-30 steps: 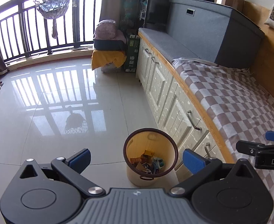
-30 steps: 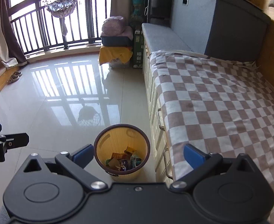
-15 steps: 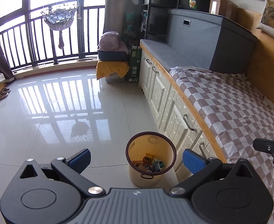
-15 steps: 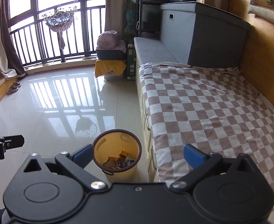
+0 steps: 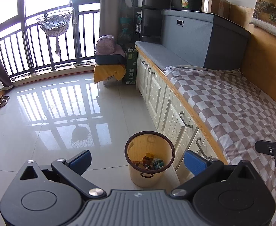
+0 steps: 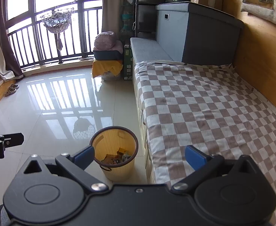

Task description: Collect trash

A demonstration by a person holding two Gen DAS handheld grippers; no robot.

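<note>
Both of your grippers were spread wide and carried nothing. The bin (image 5: pixel 149 158) stood on the floor (image 5: pixel 53 113) against the cabinet drawers (image 5: pixel 175 118), below centre of the frame in both views, with wrappers (image 5: pixel 151 163) already lying in its bottom.

In the left view, the bin sat ahead of your left gripper (image 5: pixel 137 159), between its two blue pads and slightly right of the midpoint. In the right view, it sat toward the left pad of your right gripper (image 6: pixel 139 155), so the right one was offset over the edge of the bed (image 6: pixel 213 113). Your left gripper looked the better lined up with the bin's mouth, which faced straight up.

No loose trash showed on the floor or on the checked cover, so the collecting looked finished or nearly so.
</note>
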